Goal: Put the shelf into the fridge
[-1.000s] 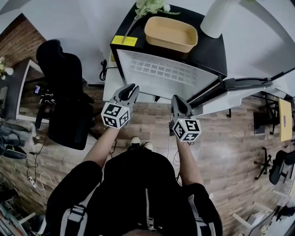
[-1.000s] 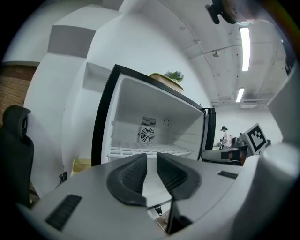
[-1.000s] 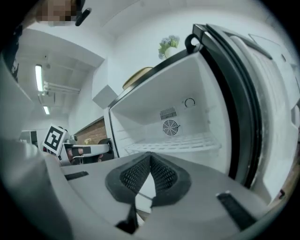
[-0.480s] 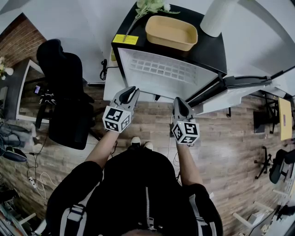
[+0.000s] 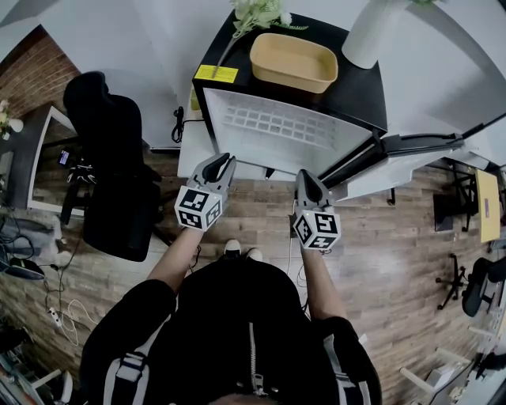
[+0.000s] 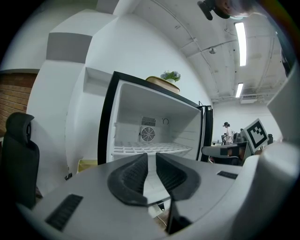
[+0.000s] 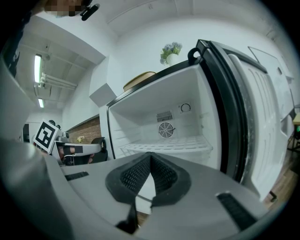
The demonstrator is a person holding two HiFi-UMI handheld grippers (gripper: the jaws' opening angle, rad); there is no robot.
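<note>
— State of the claws?
— Left gripper [image 6: 151,155], lower centre of its own view: released, pads a narrow slit apart, nothing between. Right gripper [image 7: 150,155]: clenched, tips touching, empty. Both were pointed at the open fridge [image 5: 360,87].
— And the shelf?
— The shelf [image 5: 273,123] lay level inside the fridge, upper centre of the head view, apart from both claws. A tan tray [image 5: 292,59] sat on top.

- Fridge [image 5: 360,87], black top: tan plastic tub [image 5: 293,61] at centre; flower sprig [image 5: 257,13] lying at rear left; white vase [image 5: 371,32] at right rear.
- Wood-plank floor [image 5: 395,261]: the fridge; black office chair [image 5: 111,166] at its left.
</note>
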